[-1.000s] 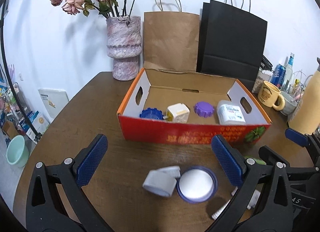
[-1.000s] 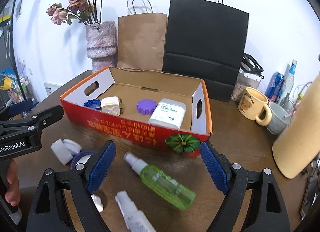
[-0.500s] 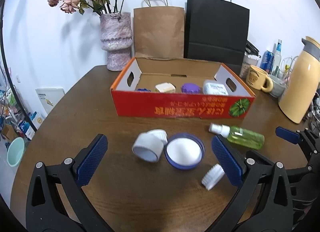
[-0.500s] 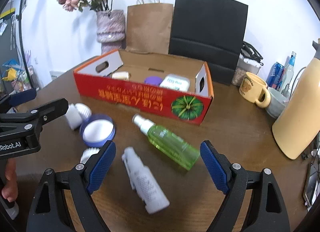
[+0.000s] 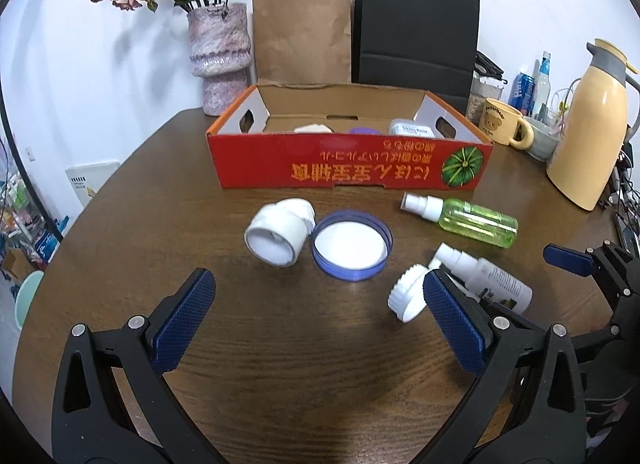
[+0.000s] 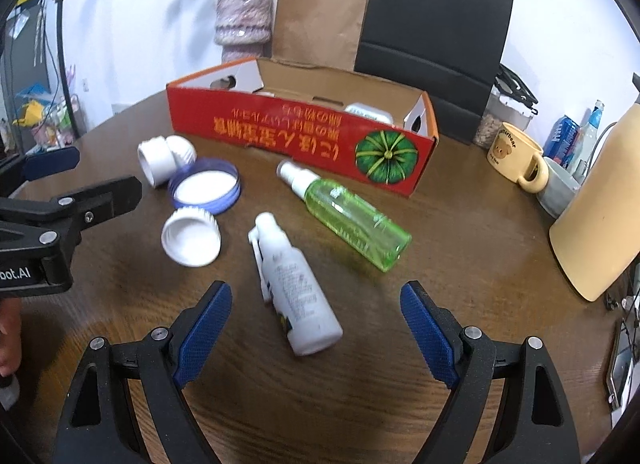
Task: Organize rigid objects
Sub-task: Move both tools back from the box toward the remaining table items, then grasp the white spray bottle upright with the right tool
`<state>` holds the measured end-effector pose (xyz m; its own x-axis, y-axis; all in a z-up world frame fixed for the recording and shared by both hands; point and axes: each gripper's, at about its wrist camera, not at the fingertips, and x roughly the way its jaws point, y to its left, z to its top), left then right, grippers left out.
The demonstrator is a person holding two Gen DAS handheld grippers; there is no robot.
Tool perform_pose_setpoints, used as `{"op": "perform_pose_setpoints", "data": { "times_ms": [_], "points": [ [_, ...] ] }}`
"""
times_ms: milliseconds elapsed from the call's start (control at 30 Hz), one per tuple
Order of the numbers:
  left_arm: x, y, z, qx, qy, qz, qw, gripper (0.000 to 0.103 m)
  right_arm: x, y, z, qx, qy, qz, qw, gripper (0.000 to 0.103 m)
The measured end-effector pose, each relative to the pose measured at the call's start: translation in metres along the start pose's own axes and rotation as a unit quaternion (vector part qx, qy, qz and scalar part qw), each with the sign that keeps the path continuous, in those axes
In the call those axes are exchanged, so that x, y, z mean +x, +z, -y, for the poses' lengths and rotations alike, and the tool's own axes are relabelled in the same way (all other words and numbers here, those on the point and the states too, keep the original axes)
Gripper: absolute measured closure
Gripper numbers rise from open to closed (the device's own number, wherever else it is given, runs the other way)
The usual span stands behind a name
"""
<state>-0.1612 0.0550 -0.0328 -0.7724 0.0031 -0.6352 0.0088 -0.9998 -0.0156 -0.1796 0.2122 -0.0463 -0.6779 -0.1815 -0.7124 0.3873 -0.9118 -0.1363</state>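
A red cardboard box (image 5: 348,172) (image 6: 296,136) stands open on the round wooden table and holds several small items. In front of it lie a white jar (image 5: 276,232) (image 6: 160,158), a blue-rimmed lid (image 5: 352,246) (image 6: 206,188), a white ribbed cap (image 5: 406,298) (image 6: 192,238), a green spray bottle (image 5: 464,220) (image 6: 348,212) and a white spray bottle (image 5: 486,278) (image 6: 296,288). My left gripper (image 5: 316,324) is open and empty, short of the jar and lid. My right gripper (image 6: 316,332) is open and empty, with the white spray bottle's base between its fingers.
Behind the box stand a flower vase (image 5: 220,52), a brown paper bag (image 5: 302,32) and a black bag (image 5: 414,32). At the right are a yellow mug (image 5: 504,124), a grey cup, drink bottles and a tall yellow thermos (image 5: 588,132) (image 6: 596,204).
Both grippers have pulled back from the box and away from it. The loose items on the table now lie ahead of the fingers. Both stay open and empty.
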Motion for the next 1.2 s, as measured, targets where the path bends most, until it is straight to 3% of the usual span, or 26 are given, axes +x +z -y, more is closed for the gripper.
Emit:
{"op": "perform_pose_setpoints", "data": {
  "times_ms": [600,700,767,833,1000,1200],
  "points": [
    [0.006,-0.006,0.003,0.003,0.008,-0.009,0.9999,0.000,0.022,0.009,-0.001,-0.023,0.041,-0.023,0.999,0.013],
    [0.007,-0.005,0.003,0.002,0.008,-0.010,0.9999,0.000,0.025,0.009,-0.006,-0.032,0.047,-0.028,0.998,0.037],
    [0.007,-0.005,0.004,0.002,0.008,-0.011,0.9999,0.000,0.026,0.009,-0.007,-0.034,0.053,-0.032,0.997,0.046],
    [0.008,-0.006,0.004,0.004,0.007,-0.011,0.9999,0.000,0.027,0.009,-0.007,-0.035,0.056,-0.034,0.997,0.064],
    [0.008,-0.007,0.006,0.008,0.007,-0.011,0.9999,0.000,0.020,0.007,-0.010,-0.036,0.057,-0.018,0.998,0.072],
    [0.011,-0.008,0.010,0.014,0.003,-0.019,0.9997,0.000,0.011,0.007,-0.009,-0.027,0.044,0.004,0.999,0.072]
  ]
}}
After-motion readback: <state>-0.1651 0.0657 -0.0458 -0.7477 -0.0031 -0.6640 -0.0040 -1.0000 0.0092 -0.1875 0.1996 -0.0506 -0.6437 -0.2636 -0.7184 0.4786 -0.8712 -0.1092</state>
